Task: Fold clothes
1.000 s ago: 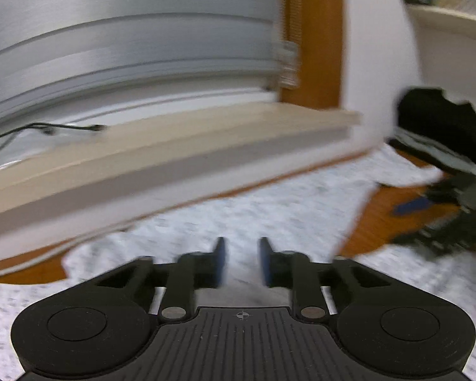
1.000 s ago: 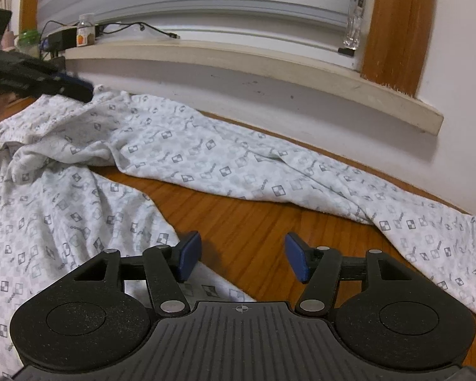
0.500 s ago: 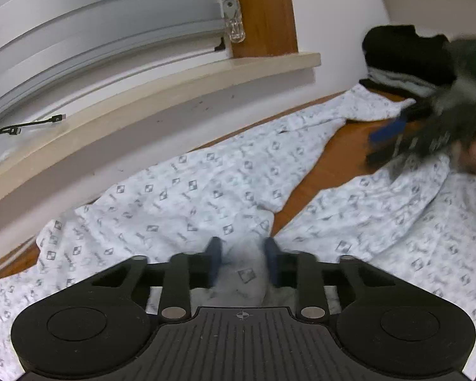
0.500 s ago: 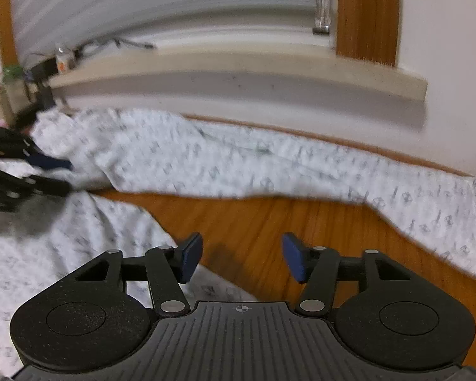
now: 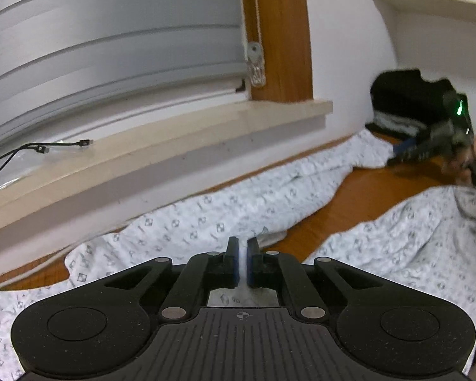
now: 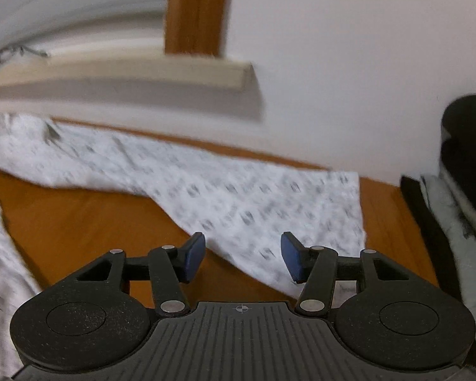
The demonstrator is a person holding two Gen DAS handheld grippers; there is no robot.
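A white garment with a small grey print (image 5: pixel 206 222) lies spread on the wooden surface (image 5: pixel 365 190), one long leg running along the wall. My left gripper (image 5: pixel 242 262) is shut on a fold of that cloth, and a thin strip of it shows between the pads. In the left wrist view, my right gripper (image 5: pixel 428 150) hovers far right, held by a hand. In its own blurred view, the right gripper (image 6: pixel 242 257) hangs just above the leg's end (image 6: pixel 254 197). Its jaws are closing, the cloth lies beneath the gap, and the pads touch nothing.
A stack of dark and grey folded clothes (image 6: pixel 460 158) sits at the far right against the wall. A pale windowsill (image 5: pixel 174 133) with a black cable (image 5: pixel 31 150) runs above the garment under the blinds. Bare wood (image 6: pixel 79 216) shows between the two legs.
My left gripper's jaws have closed onto the cloth. My right gripper has swept to the right along the leg to its end, and its jaws have narrowed.
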